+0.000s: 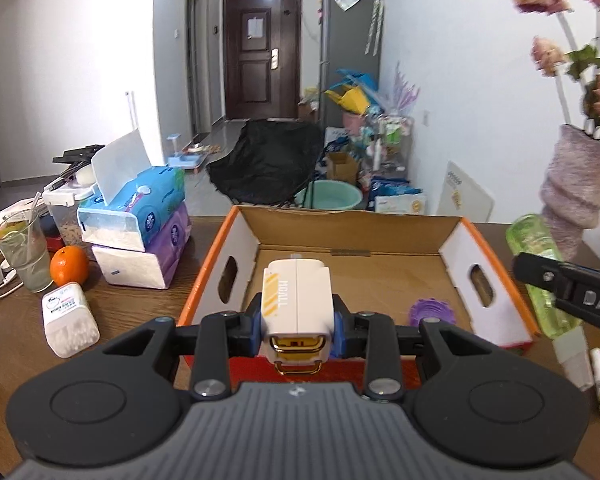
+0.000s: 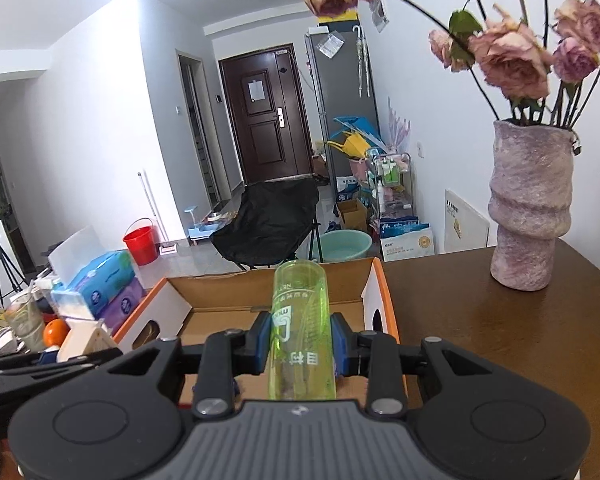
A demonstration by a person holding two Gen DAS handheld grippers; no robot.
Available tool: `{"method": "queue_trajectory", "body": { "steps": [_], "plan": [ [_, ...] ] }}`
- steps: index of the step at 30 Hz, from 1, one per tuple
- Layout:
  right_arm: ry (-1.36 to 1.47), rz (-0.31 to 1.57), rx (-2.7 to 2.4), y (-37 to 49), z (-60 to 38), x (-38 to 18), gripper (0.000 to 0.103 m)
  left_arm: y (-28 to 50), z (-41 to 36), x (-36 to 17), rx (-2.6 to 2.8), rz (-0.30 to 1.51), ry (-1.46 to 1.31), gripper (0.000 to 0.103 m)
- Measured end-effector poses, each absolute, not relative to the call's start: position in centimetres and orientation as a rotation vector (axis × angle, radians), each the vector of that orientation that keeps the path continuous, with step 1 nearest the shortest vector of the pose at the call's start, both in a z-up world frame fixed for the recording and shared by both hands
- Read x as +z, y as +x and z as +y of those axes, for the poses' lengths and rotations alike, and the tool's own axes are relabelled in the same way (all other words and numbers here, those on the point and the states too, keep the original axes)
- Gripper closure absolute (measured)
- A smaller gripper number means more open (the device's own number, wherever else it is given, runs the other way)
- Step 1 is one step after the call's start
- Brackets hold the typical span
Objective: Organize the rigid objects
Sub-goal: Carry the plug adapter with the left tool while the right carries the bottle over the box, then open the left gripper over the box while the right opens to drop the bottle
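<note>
My left gripper (image 1: pixel 298 326) is shut on a white box-shaped gadget (image 1: pixel 296 300) with yellow stripes and a gold clasp, held over the near edge of an open cardboard box (image 1: pixel 244 236) with orange rims. A purple ridged disc (image 1: pixel 432 312) lies on the box floor at the right. My right gripper (image 2: pixel 300 344) is shut on a clear green bottle (image 2: pixel 300 320), held above the same cardboard box (image 2: pixel 380 292) near its right wall. In the left wrist view the green bottle (image 1: pixel 540 276) and the right gripper's black finger (image 1: pixel 572 288) show at the right edge.
On the brown table (image 1: pixel 140 320) left of the box are stacked tissue packs (image 1: pixel 140 216), an orange (image 1: pixel 69 266), a glass (image 1: pixel 20 248) and a cotton swab case (image 1: pixel 69 320). A purple vase (image 2: pixel 528 208) with dried roses stands at the right. A black chair (image 2: pixel 268 220) is beyond.
</note>
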State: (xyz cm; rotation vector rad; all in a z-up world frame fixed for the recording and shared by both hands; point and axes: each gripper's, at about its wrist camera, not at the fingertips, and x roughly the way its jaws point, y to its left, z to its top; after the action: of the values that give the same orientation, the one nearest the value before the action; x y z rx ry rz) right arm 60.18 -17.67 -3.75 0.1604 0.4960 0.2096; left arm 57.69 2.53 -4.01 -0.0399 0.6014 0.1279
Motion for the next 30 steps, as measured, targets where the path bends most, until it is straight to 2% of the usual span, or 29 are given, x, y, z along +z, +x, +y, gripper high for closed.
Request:
{"method": "queue_trajectory", "body": {
  "steps": [11,26,27,28,29,30],
  "plan": [
    [0.172,0.533,0.193,65.6,-16.6,-5.2,0.073,63.6,3.3,-5.1,0.159,0.665,-0.014,0.07],
    [0.175,0.589,0.196,70.1,-15.3,-8.1,0.073,66.5,3.4,-7.1,0.165,0.699,0.011,0.07],
    [0.172,0.596,0.204,70.3,-15.2,-8.3,0.073,66.5,3.5,-7.2,0.169,0.699,0.008,0.064],
    [0.171,0.6,0.203,70.4,-15.2,-8.4,0.073,66.6,3.5,-7.2,0.171,0.696,0.007,0.051],
    [0.171,0.605,0.197,70.5,-15.1,-8.6,0.071,66.5,3.5,-7.1,0.165,0.687,0.009,0.045],
    [0.174,0.609,0.198,70.6,-15.2,-8.6,0.071,66.4,3.5,-7.0,0.162,0.672,0.012,0.029]
  ]
}}
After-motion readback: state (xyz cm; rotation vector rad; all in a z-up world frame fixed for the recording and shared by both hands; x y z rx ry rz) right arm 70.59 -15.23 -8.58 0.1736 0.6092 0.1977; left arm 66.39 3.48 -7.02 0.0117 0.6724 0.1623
